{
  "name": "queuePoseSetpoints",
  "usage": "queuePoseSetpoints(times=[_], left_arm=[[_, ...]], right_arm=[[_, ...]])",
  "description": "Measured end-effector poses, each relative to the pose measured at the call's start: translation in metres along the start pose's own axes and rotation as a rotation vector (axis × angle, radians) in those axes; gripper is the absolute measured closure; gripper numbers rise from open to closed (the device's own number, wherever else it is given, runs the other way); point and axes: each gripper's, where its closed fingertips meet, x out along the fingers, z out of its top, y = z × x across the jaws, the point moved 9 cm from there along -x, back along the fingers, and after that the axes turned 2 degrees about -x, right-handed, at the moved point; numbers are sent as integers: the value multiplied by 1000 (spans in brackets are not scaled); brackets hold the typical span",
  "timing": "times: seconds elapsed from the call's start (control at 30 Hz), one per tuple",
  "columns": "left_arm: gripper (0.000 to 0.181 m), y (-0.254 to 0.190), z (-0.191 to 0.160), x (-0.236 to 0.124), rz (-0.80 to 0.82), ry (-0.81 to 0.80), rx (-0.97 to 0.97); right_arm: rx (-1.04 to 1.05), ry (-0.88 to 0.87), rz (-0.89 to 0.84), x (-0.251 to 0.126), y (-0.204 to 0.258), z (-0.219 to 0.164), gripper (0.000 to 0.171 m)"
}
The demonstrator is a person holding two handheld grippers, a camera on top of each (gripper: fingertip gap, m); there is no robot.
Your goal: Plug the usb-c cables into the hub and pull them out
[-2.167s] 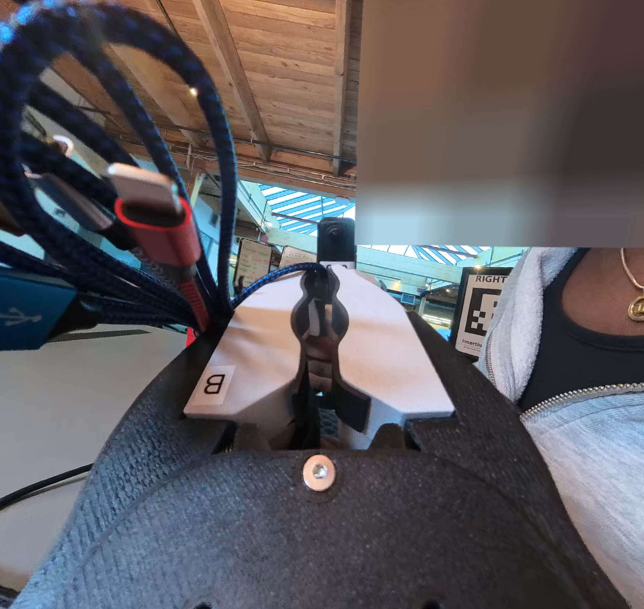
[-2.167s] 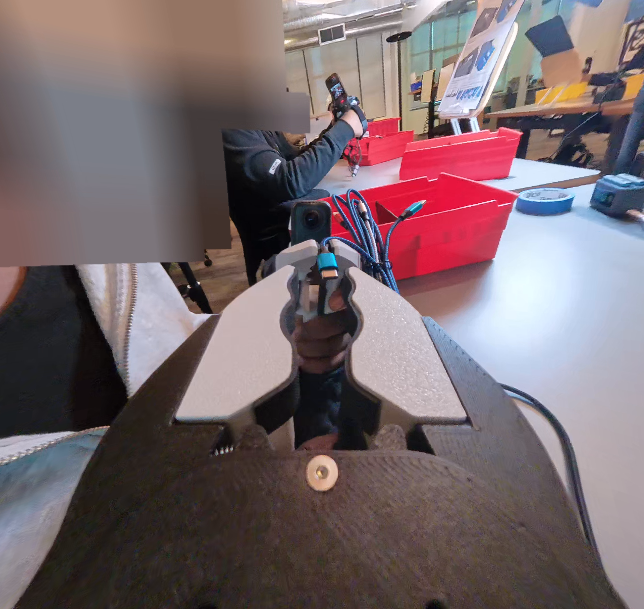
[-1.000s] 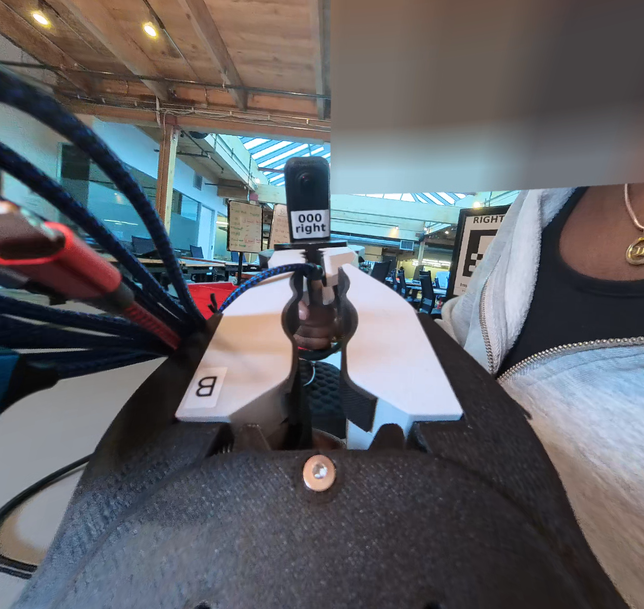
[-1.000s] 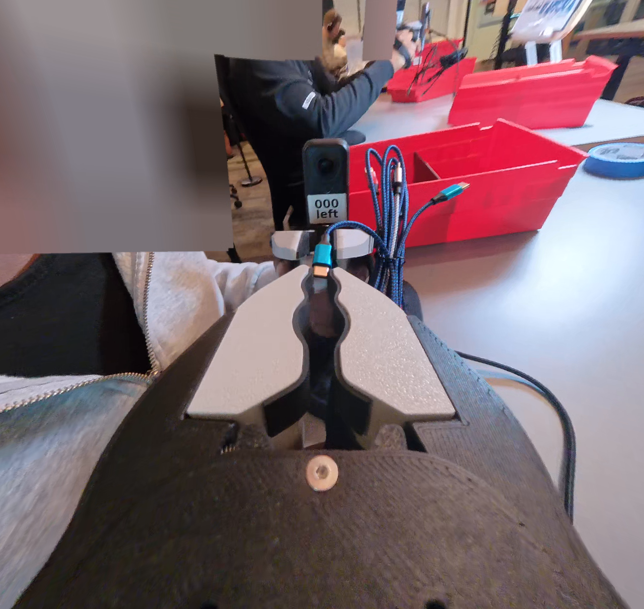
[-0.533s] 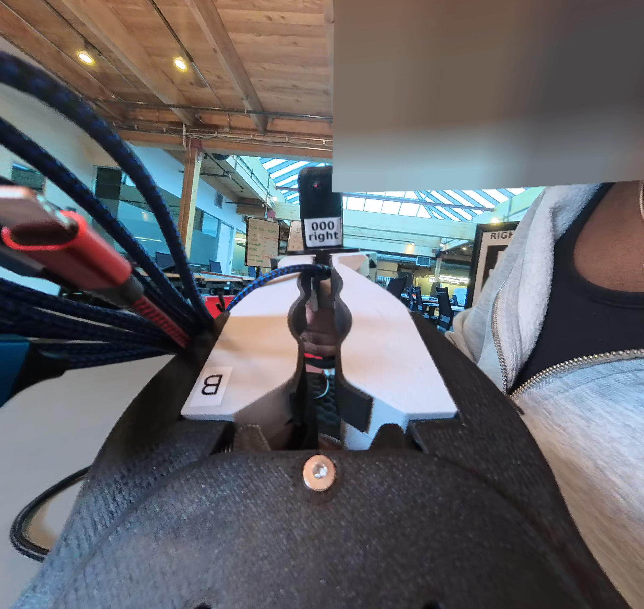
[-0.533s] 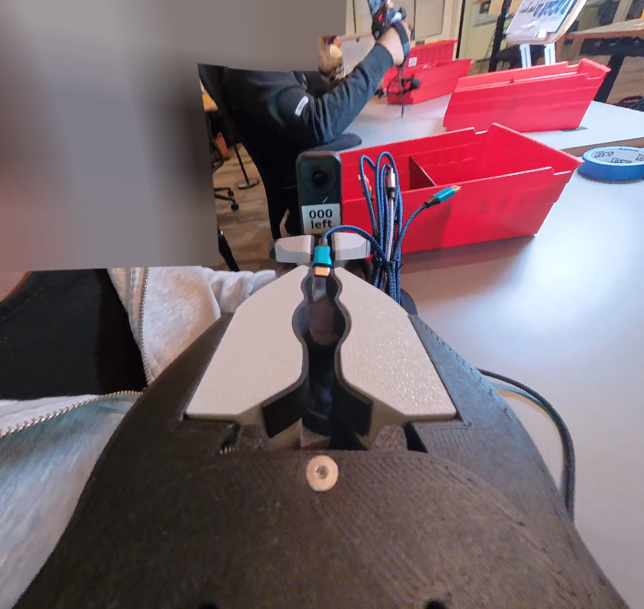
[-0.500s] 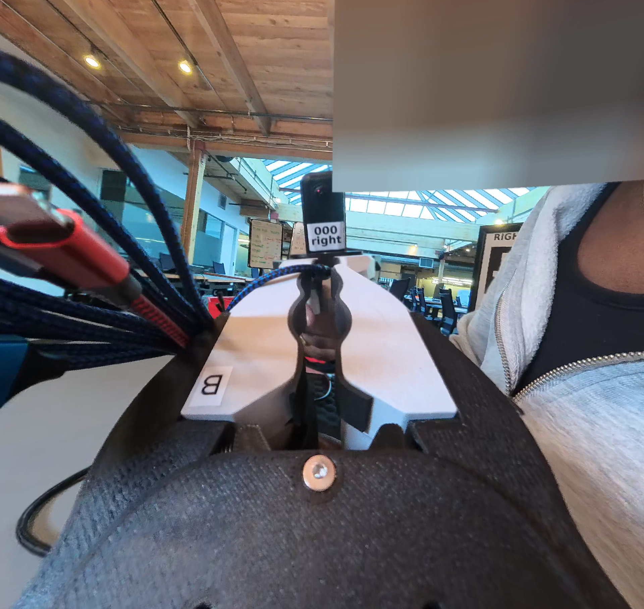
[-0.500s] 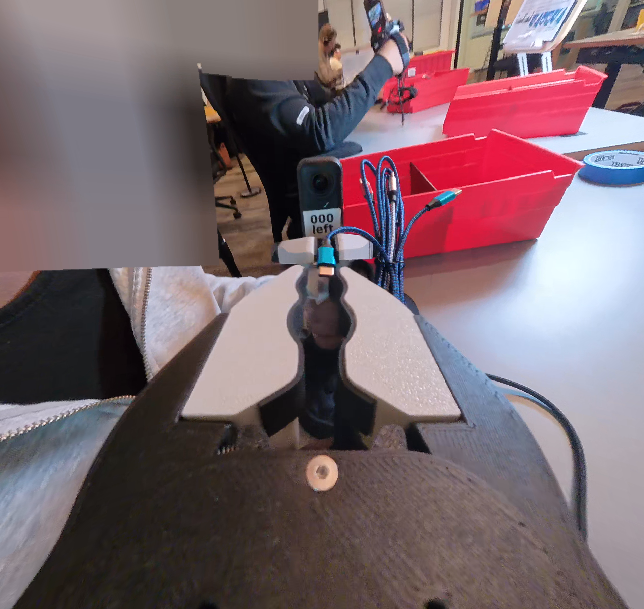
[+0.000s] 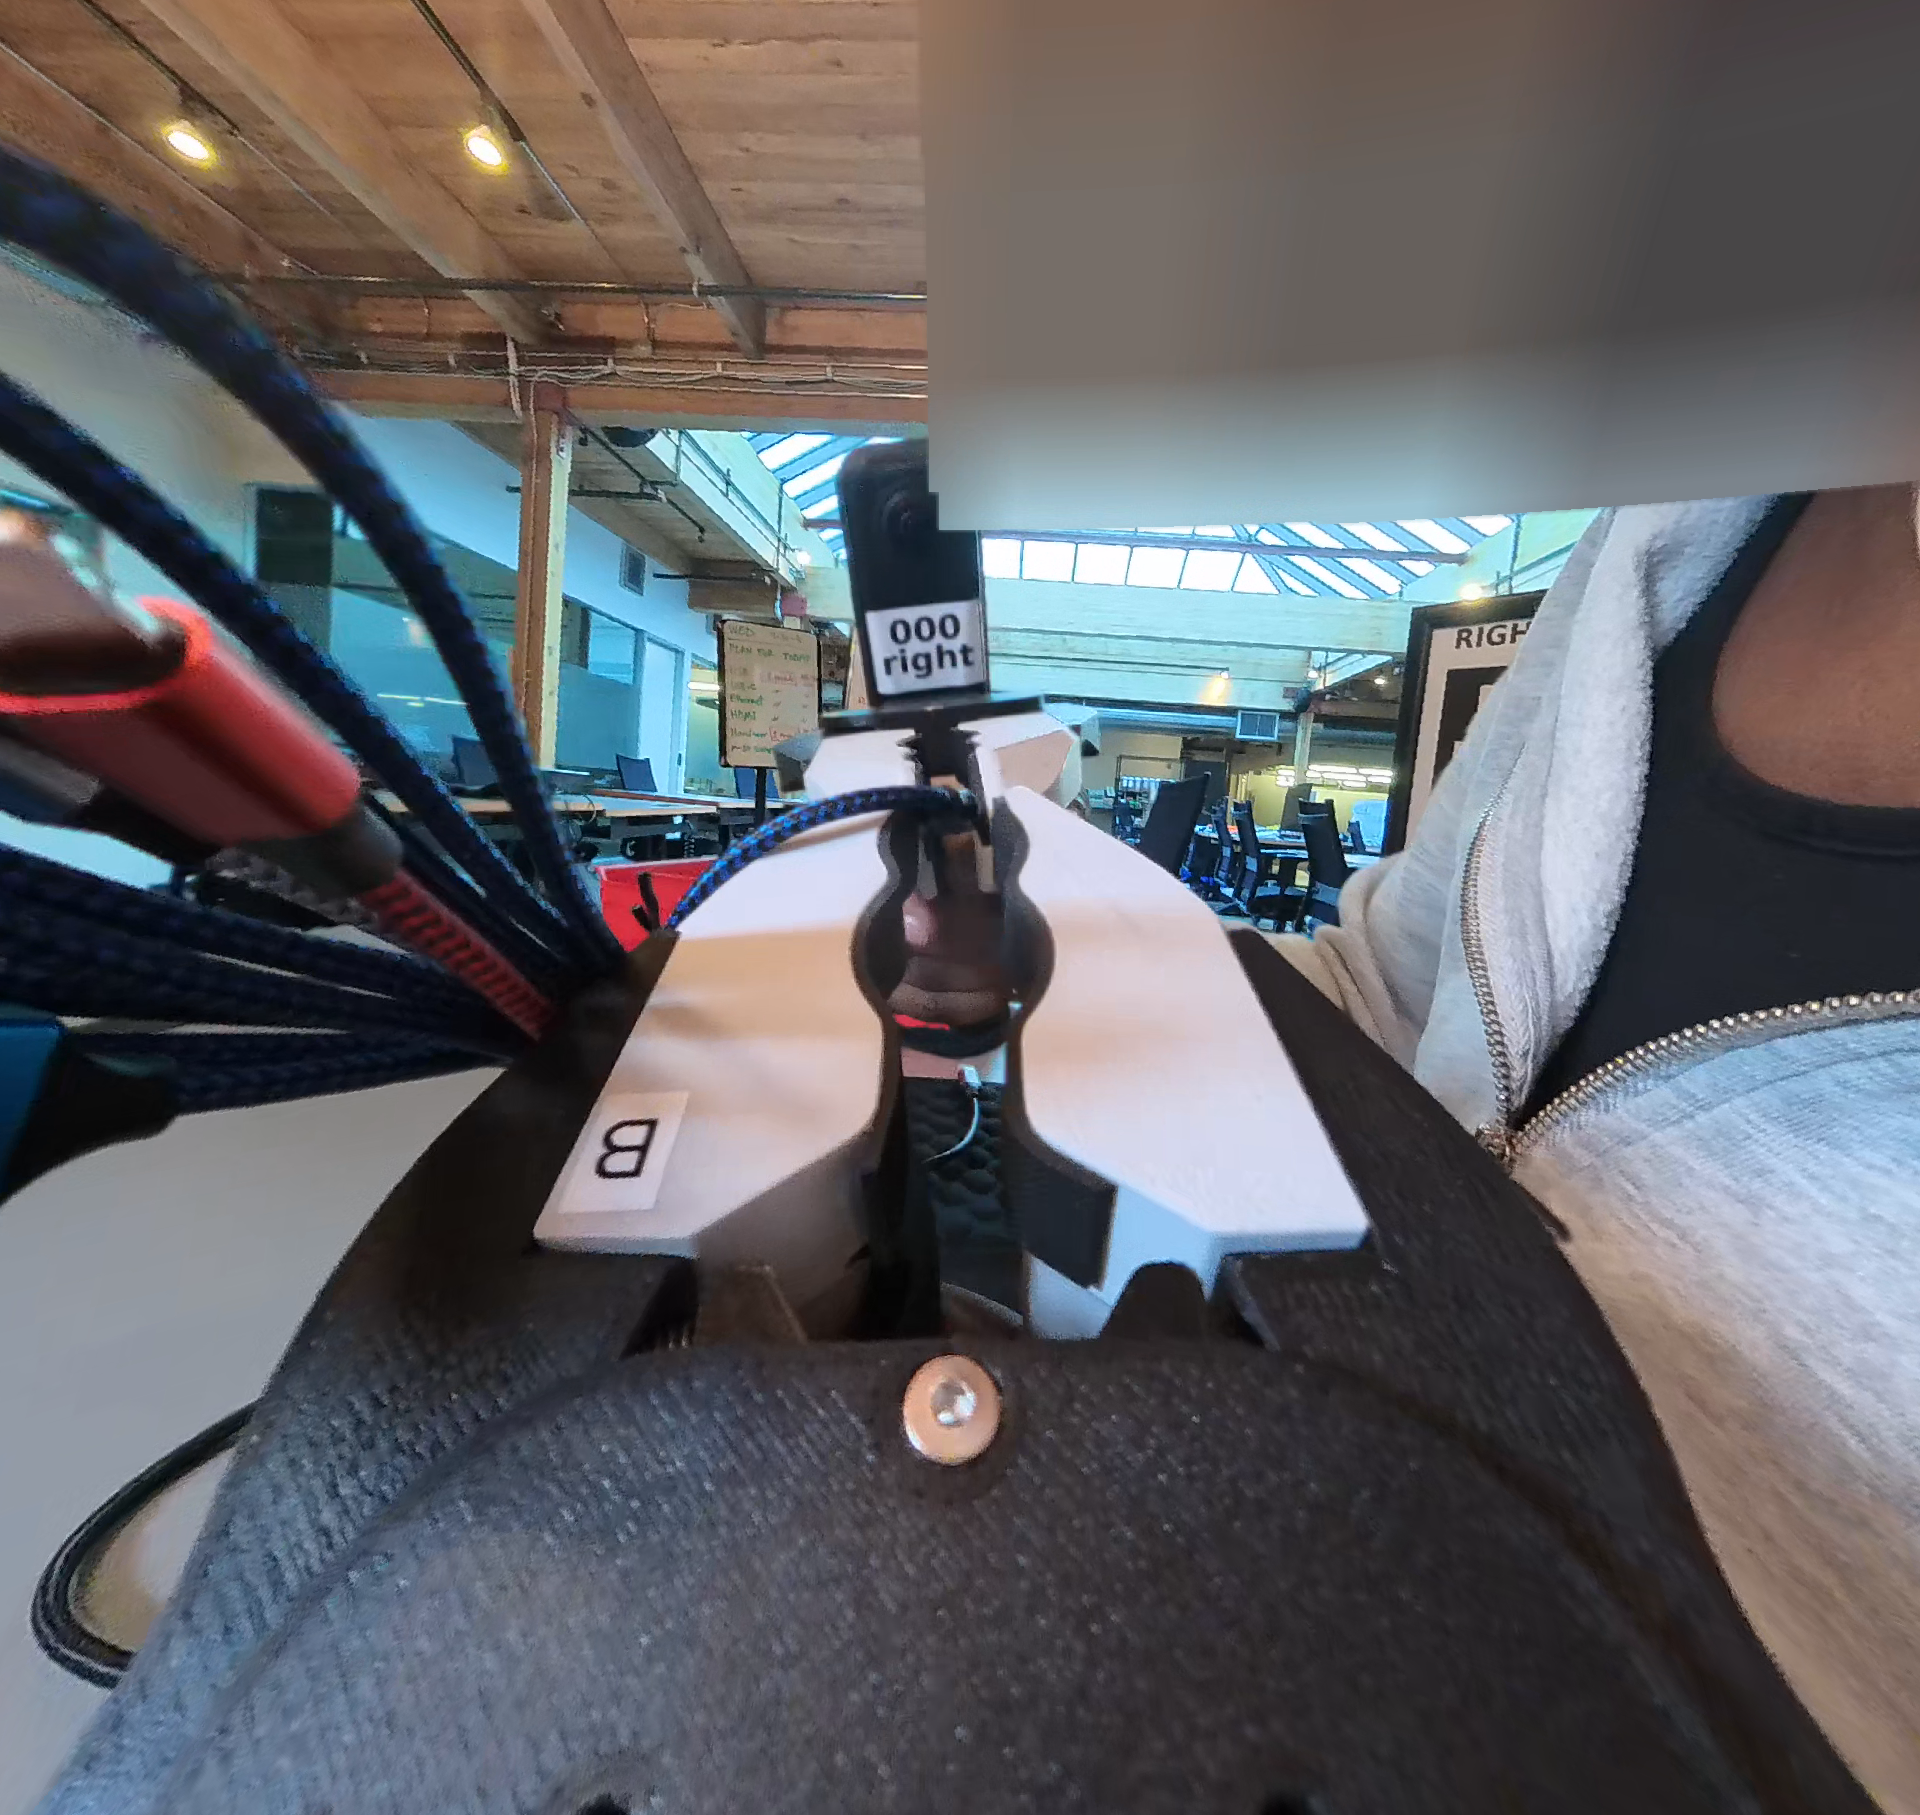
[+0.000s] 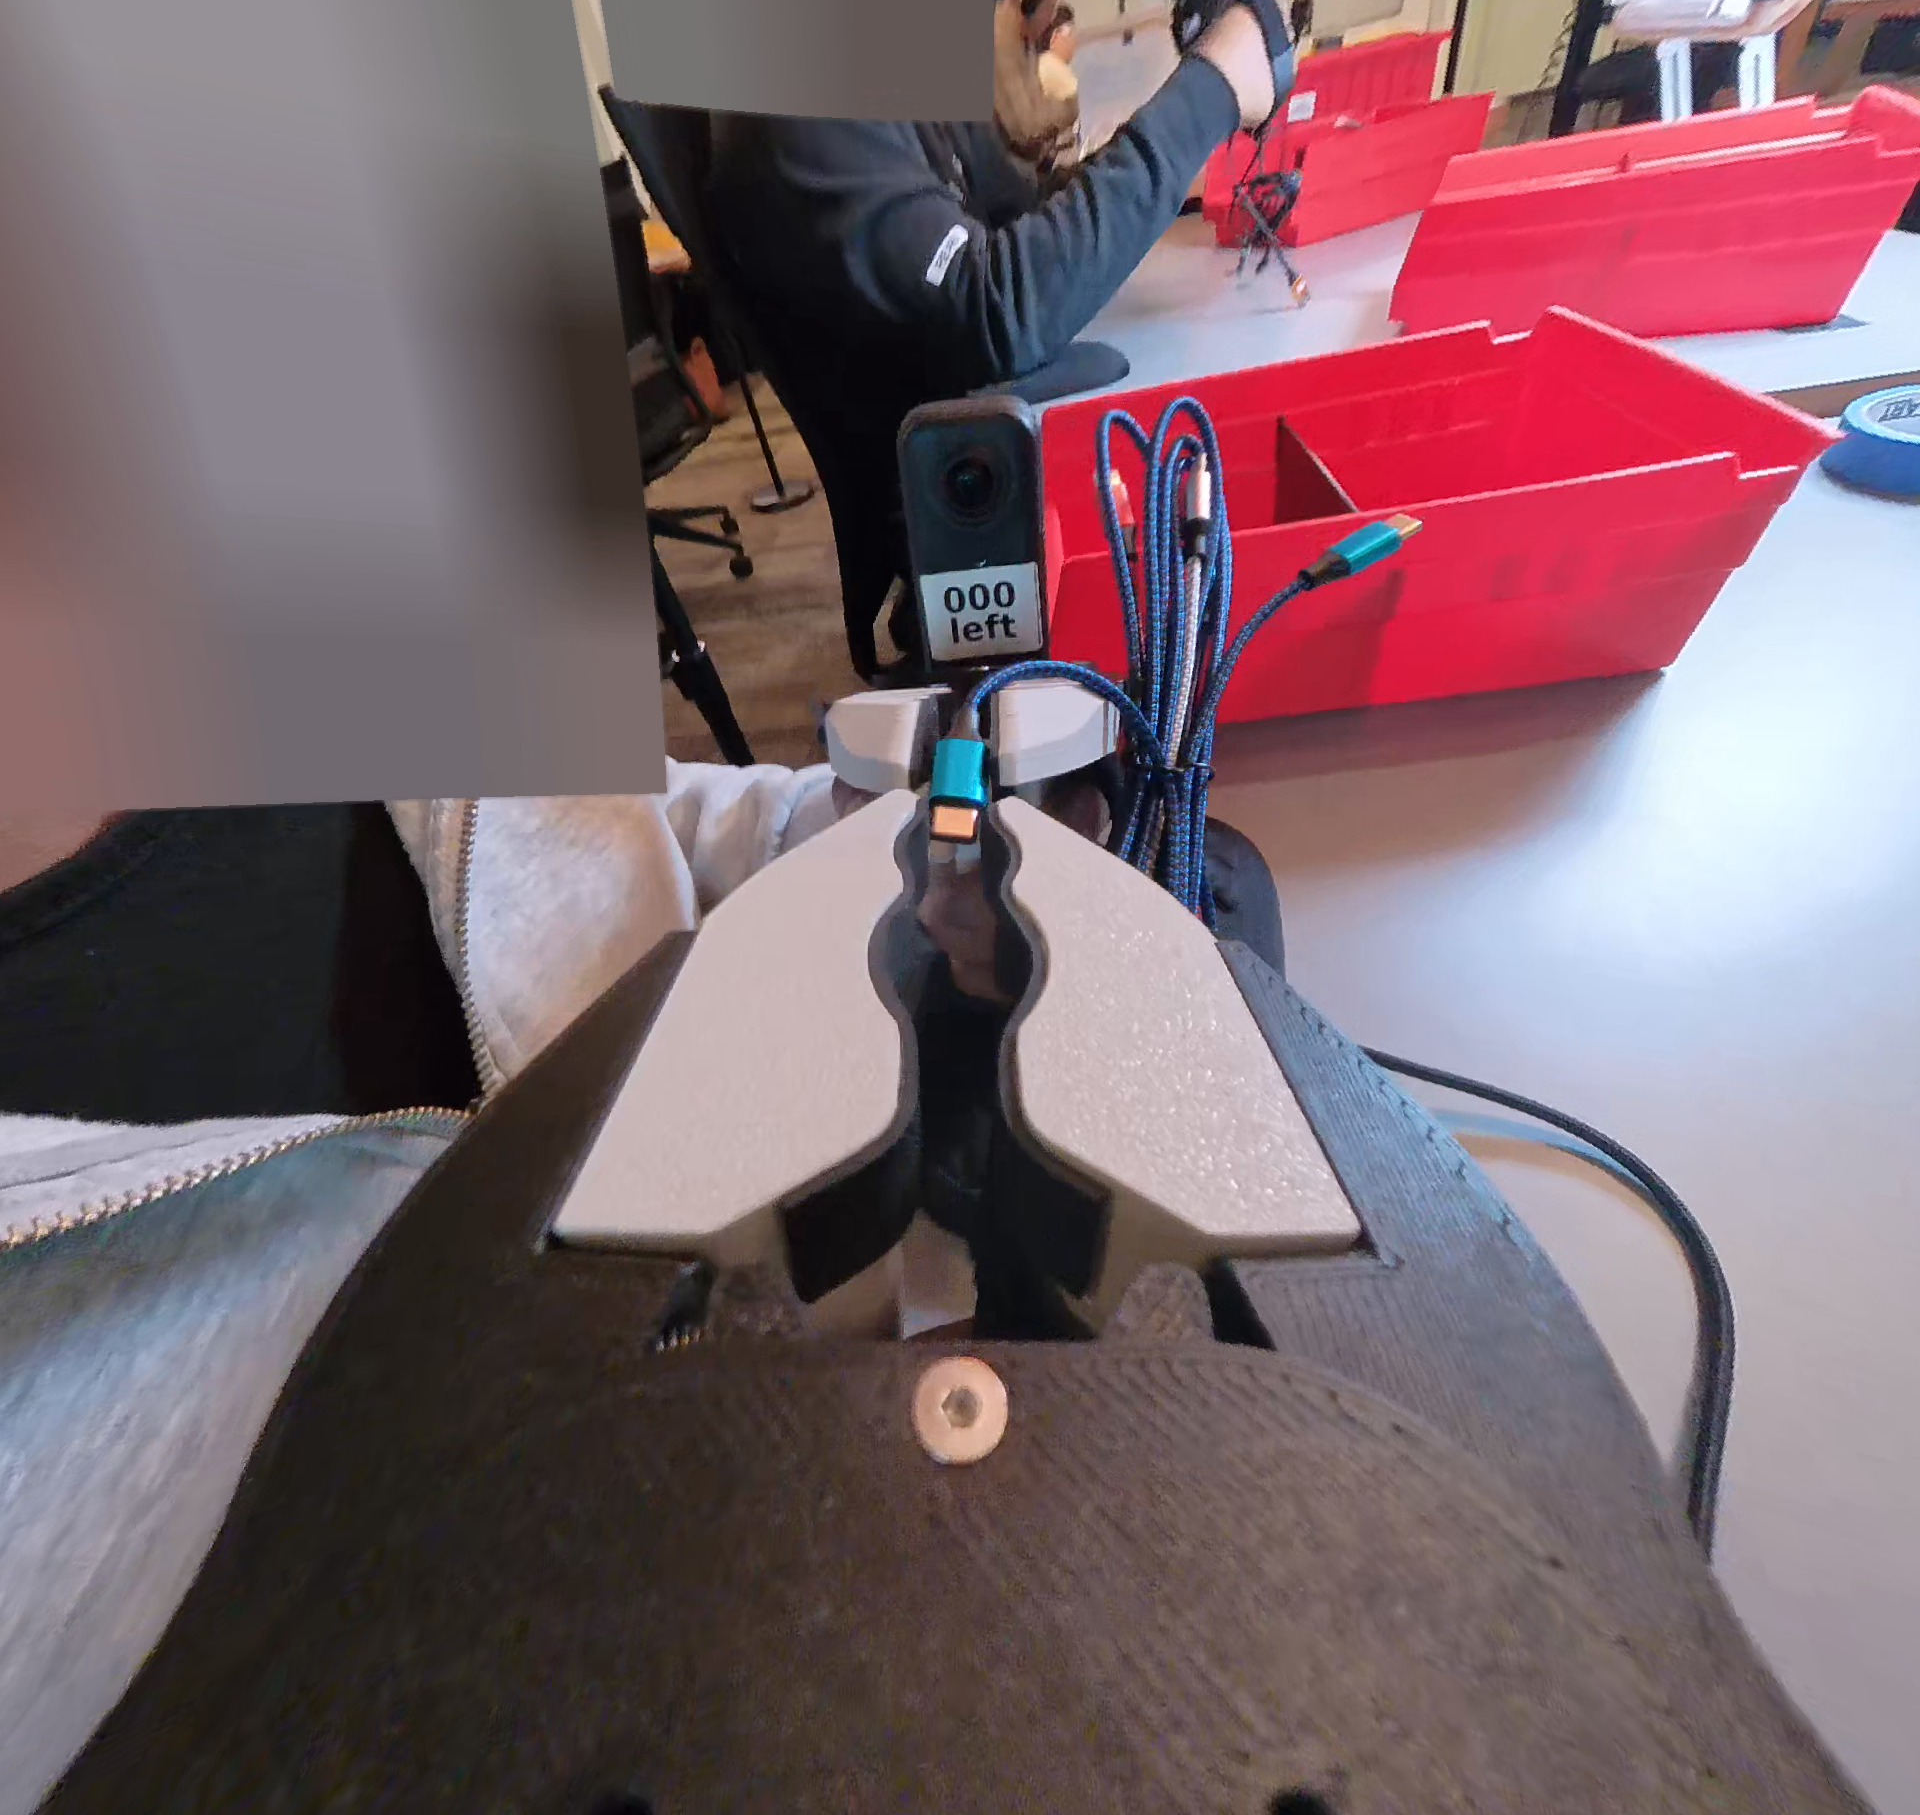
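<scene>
**Surface and room.** Pale grey table [image 10: 1558,934], to the right of and beyond the right claw [image 10: 954,835]. On it:
- a red divided bin [image 10: 1455,602];
- further red bins [image 10: 1662,217] behind it;
- a blue tape roll [image 10: 1881,435] at the far right;
- a black cord [image 10: 1662,1194] looping beside the claw body.

Above the left claw [image 9: 940,815]: a timber ceiling [image 9: 520,51] with spotlights, skylights, desks and office chairs. The operator's grey zip hoodie [image 9: 1714,1246] is to its right.

**Claws and cables.**
- Left claw: white fingers closed on a blue braided cable [image 9: 821,815] at their tips.
- That cable's teal plug [image 10: 956,773] points at the right claw, with its metal end at the mouth of the grey fingers.
- Right claw: fingers nearly together. Whether they pinch the plug cannot be told.
- A bundle of blue cables [image 10: 1174,622] rises just right of the left claw, with a second teal plug [image 10: 1366,544] sticking out.
- A red plug [image 9: 208,737] sits close at the left claw's left.

**Change from earlier.**
- The teal plug sits between the claws as it did a second ago.
- The background person in dark clothing [image 10: 935,238] has raised an arm higher.

**Labels.**
- White printed sticker on each claw camera [image 9: 928,645].
- Single-letter sticker [image 9: 621,1150] on the left claw's left finger.
- Handwritten whiteboard [image 9: 769,690] and black-and-white marker board [image 9: 1455,716] beyond the left claw.
- The tape roll carries print.
</scene>
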Motion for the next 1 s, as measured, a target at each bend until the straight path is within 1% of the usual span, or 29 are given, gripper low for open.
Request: queuePoseSetpoints(times=[0.1,0.43,0.6,0.7,0.8,0.87,0.93,1.0], left_arm=[[163,0,-1,1,1,20,-6],[168,5,-2,1,26,38,-50],[170,6,-2,0,36,36,-54],[170,6,-1,0,69,34,-10],[170,6,1,-3,87,6,-2],[170,7,1,-3,98,16,4],[170,5,-1,-1,90,44,17],[170,4,-2,0,85,54,29]], right_arm=[[3,38,15,-2,-4,2,162],[-91,156,-44,-1,-2,9,162],[-106,168,-61,1,-3,10,162],[-52,159,-83,-3,-4,10,161],[81,132,-153,-32,-16,11,143],[228,153,-196,-58,-28,3,134],[341,223,-280,-83,-39,-13,125],[391,352,-411,-102,-48,-35,123]])
